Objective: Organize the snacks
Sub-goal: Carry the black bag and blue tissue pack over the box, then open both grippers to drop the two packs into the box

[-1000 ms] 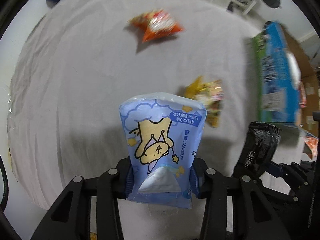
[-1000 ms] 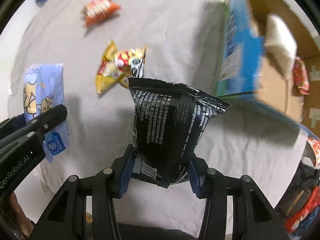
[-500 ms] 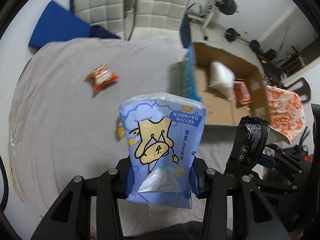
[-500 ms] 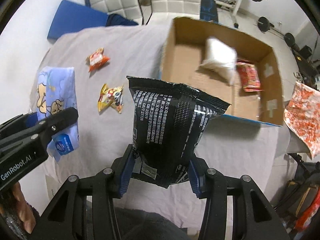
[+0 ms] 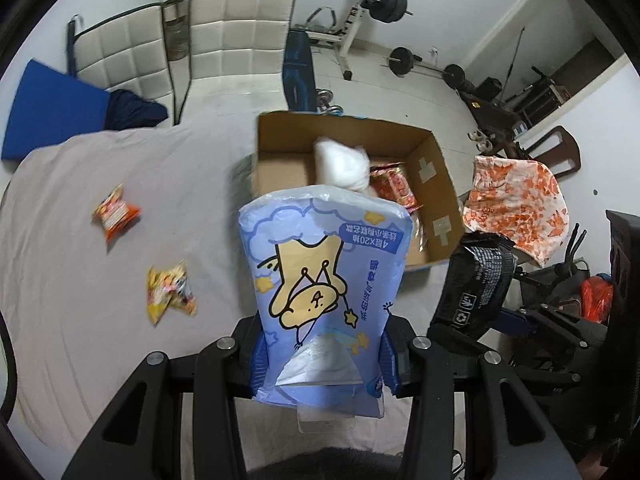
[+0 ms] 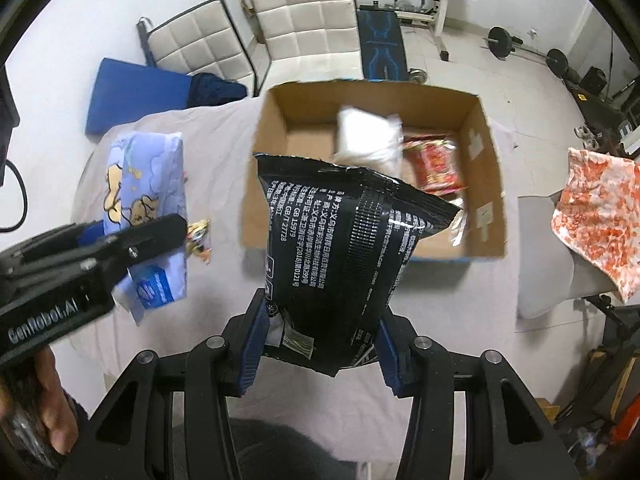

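Observation:
My left gripper [image 5: 320, 354] is shut on a pale blue pack [image 5: 326, 276] printed with a yellow cartoon animal, held high above the table. My right gripper [image 6: 320, 350] is shut on a black foil bag [image 6: 344, 256] with white print. Beyond both stands an open cardboard box [image 5: 430, 168] holding a white bag [image 5: 340, 162] and a red snack packet [image 5: 394, 184]. On the grey cloth lie an orange packet [image 5: 114, 216] and a yellow packet [image 5: 168, 290]. The box [image 6: 276, 128], white bag [image 6: 368, 138] and blue pack [image 6: 148, 184] also show in the right wrist view.
The table [image 5: 80, 340] is covered with a grey cloth. Two white padded chairs [image 5: 240, 36], a blue mat [image 5: 52, 108] and weight equipment [image 5: 360, 12] stand behind it. An orange patterned cloth [image 5: 520, 204] hangs at the right. A person's hand [image 6: 48, 412] grips the left tool.
Both grippers have risen and tilted up with their packs still held. The view went from the tabletop to the whole box and the room behind it.

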A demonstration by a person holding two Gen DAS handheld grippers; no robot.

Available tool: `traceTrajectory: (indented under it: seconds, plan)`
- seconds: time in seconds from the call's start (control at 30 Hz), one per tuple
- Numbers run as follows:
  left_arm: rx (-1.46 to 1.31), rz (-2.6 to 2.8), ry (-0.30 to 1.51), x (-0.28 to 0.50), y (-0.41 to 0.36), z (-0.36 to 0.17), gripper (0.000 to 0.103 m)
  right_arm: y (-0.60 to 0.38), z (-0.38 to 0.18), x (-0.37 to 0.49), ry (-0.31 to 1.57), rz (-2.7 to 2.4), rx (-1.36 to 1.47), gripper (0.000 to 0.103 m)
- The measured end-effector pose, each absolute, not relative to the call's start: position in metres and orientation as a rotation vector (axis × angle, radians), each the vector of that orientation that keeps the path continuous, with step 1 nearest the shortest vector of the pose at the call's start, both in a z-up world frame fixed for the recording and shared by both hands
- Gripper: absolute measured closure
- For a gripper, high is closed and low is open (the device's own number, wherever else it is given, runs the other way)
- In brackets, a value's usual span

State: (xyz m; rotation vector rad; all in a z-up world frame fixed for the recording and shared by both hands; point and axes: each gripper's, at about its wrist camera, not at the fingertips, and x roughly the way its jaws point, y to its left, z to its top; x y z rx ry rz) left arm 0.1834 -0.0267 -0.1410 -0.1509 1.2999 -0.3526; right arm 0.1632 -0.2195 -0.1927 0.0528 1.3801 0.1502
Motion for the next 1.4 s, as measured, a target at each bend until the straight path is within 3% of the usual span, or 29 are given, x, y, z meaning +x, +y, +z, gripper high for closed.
traceTrajectory:
  seconds: [0.23, 0.53, 0.7, 0.97, 1.13, 1.17, 1.2, 1.23, 1.3, 1.4]
  plan:
    - [-0.132, -0.354, 1.363, 0.253, -0.062, -0.167, 0.062, -0.276, -0.236, 0.233, 1.462, 0.123, 0.030, 0.052]
    - [-0.149, -0.260, 1.523, 0.341, -0.085, -0.244, 0.061, -0.321, -0.326, 0.313, 1.626, 0.093, -0.002, 0.052]
    - [-0.151, -0.205, 1.597, 0.372, -0.090, -0.289, 0.060, -0.328, -0.373, 0.331, 1.714, 0.100, -0.084, 0.051]
    - [-0.130, -0.172, 1.634, 0.397, -0.102, -0.317, 0.057, -0.333, -0.417, 0.343, 1.820, 0.118, -0.113, 0.047]
    - [-0.133, -0.165, 1.642, 0.406, -0.102, -0.319, 0.049, -0.333, -0.423, 0.347, 1.839, 0.120, -0.115, 0.043]
    - [-0.133, -0.164, 1.636, 0.407, -0.102, -0.318, 0.048, -0.333, -0.422, 0.345, 1.835, 0.120, -0.111, 0.036]
    - [-0.136, -0.159, 1.632, 0.408, -0.101, -0.317, 0.044, -0.333, -0.420, 0.345, 1.833, 0.125, -0.108, 0.028]
    - [-0.139, -0.156, 1.630, 0.409, -0.101, -0.318, 0.029, -0.332, -0.419, 0.344, 1.832, 0.129, -0.104, 0.026]
    - [-0.144, -0.153, 1.620, 0.411, -0.100, -0.316, 0.020, -0.330, -0.415, 0.344, 1.823, 0.130, -0.091, 0.026]
    - [-0.135, -0.142, 1.610, 0.411, -0.099, -0.313, 0.019, -0.327, -0.408, 0.344, 1.802, 0.121, -0.092, 0.021]
